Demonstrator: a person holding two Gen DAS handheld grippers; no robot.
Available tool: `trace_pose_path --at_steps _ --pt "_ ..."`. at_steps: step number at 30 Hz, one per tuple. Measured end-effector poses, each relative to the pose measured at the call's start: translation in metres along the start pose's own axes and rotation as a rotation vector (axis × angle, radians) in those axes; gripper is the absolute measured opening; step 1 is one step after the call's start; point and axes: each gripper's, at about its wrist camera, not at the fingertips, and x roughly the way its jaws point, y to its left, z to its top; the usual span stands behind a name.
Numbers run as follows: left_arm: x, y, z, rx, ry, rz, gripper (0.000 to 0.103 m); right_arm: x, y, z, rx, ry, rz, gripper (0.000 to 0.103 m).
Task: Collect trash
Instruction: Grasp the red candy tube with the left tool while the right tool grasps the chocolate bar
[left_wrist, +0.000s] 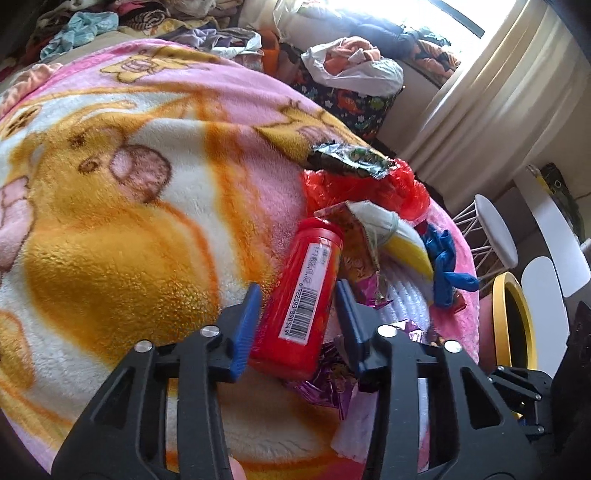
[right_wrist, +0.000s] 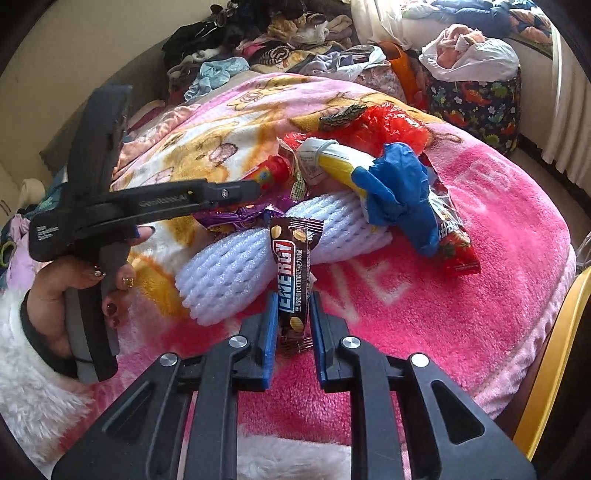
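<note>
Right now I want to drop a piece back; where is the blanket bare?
Bare: the pink stretch of blanket right of the white foam net, below the blue glove. Also the orange-and-white plush left of the red bottle. Crowded: around the yellow tube and red plastic bag.

A fluffy pink and orange cartoon-print blanket is spread across the bed. Beyond it, crumpled clothes are heaped, and a dark dinosaur-print fabric bin is topped with what may be laundry.
</note>
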Motion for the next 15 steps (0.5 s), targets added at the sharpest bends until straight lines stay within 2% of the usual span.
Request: trace_pose_path --at_steps 3,8,15 --pt "-0.002 -0.001 0.001 -0.005 -0.010 0.002 0.031 -0.004 0.000 0.001 0.005 -0.016 0.003 0.016" --pt "-0.018 -0.005 0.002 -0.008 -0.071 -0.004 0.025 -0.014 0.000 -0.001 0.010 -0.045 0.012 0.015" --pt "-0.043 -0.010 0.007 -0.007 -0.148 -0.007 0.025 -0.029 -0.001 0.002 0.016 -0.089 0.013 0.015"
